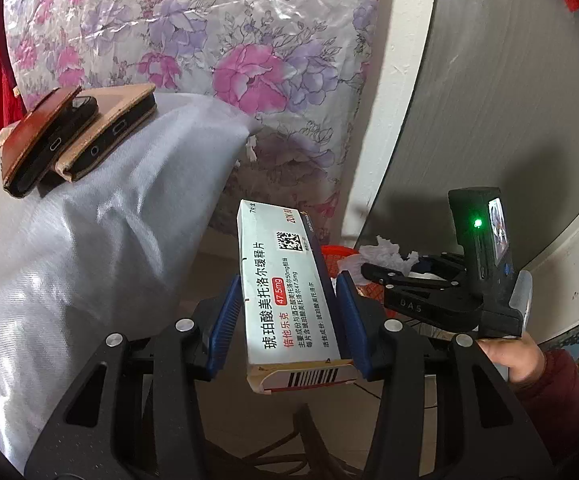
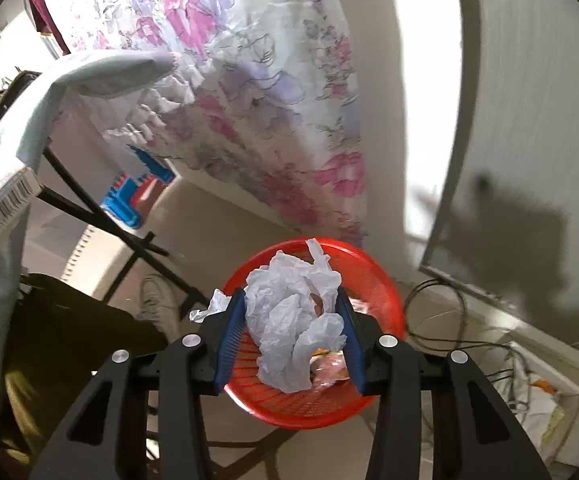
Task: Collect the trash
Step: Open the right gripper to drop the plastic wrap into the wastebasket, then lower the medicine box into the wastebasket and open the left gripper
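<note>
1. Left wrist view: we find the left gripper (image 1: pixel 287 322) pinching a white medicine box (image 1: pixel 289 296) between its blue pads (image 1: pixel 223 330). The box's long axis runs along the fingers, the barcode end towards the camera and the far end pointing up and away, tilted slightly left.
2. Same view: two cased phones (image 1: pixel 73 136) lie side by side on a grey cloth (image 1: pixel 89 248). The right gripper (image 1: pixel 373 270) appears at right, above a red basket (image 1: pixel 337 258).
3. Right wrist view: we find the right gripper (image 2: pixel 291 330) clamped on a crumpled white tissue (image 2: pixel 293 320), held over the red basket (image 2: pixel 377 292), which stands on the floor. The wad's longer extent runs along the fingers.
4. Same view: the barcode end of the box (image 2: pixel 7 200) shows at the left edge.
</note>
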The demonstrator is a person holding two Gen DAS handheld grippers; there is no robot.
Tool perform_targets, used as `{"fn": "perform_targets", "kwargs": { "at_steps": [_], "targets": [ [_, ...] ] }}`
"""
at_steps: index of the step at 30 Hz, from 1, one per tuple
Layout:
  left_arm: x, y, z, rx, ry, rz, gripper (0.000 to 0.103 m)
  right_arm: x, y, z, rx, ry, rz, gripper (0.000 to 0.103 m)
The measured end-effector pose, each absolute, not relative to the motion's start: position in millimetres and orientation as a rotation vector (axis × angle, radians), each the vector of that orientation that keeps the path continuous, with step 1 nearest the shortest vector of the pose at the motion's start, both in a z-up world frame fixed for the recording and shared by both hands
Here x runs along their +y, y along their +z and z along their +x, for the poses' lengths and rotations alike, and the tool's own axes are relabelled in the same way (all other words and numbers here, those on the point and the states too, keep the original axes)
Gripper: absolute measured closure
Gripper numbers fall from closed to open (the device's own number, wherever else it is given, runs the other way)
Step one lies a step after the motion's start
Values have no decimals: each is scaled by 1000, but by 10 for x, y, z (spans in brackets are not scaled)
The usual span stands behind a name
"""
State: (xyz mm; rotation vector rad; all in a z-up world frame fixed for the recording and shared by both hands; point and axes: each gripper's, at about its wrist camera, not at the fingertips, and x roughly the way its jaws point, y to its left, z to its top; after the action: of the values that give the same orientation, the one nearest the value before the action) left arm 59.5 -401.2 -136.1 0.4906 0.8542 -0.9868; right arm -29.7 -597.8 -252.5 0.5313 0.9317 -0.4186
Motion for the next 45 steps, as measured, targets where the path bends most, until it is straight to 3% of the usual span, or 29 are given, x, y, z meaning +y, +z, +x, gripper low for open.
{"fn": "perform_targets", "kwargs": {
  "at_steps": [1, 2, 3, 6, 21, 38, 45],
  "targets": [
    [-4011, -1364, 601, 857, -985, 490, 54, -5974, -2560, -267, 939, -405, 542, 54],
    [-4012, -1366, 602, 858, -984, 491, 54, -5960, -2642, -204, 966, -398, 537, 37],
    [-4012, -1369, 599, 861, -983, 493, 54, -5955, -2717, -155, 995, -398, 520, 29],
    [-4009, -1355, 585, 853, -984, 503, 54, -5953, -2862, -83, 1048, -456, 493, 38],
    [-4257, -1547, 561, 886, -1020, 568, 54, -6287, -2169, -658, 823, -562, 543, 39],
    [-4837, -2305, 508, 994, -1108, 711, 54, -6530, -2231, -1007, 763, -624, 633, 38],
    [-4913, -2347, 538, 1006, -1110, 700, 52, -6533, -2283, -1052, 767, -626, 647, 38]
  ]
}}
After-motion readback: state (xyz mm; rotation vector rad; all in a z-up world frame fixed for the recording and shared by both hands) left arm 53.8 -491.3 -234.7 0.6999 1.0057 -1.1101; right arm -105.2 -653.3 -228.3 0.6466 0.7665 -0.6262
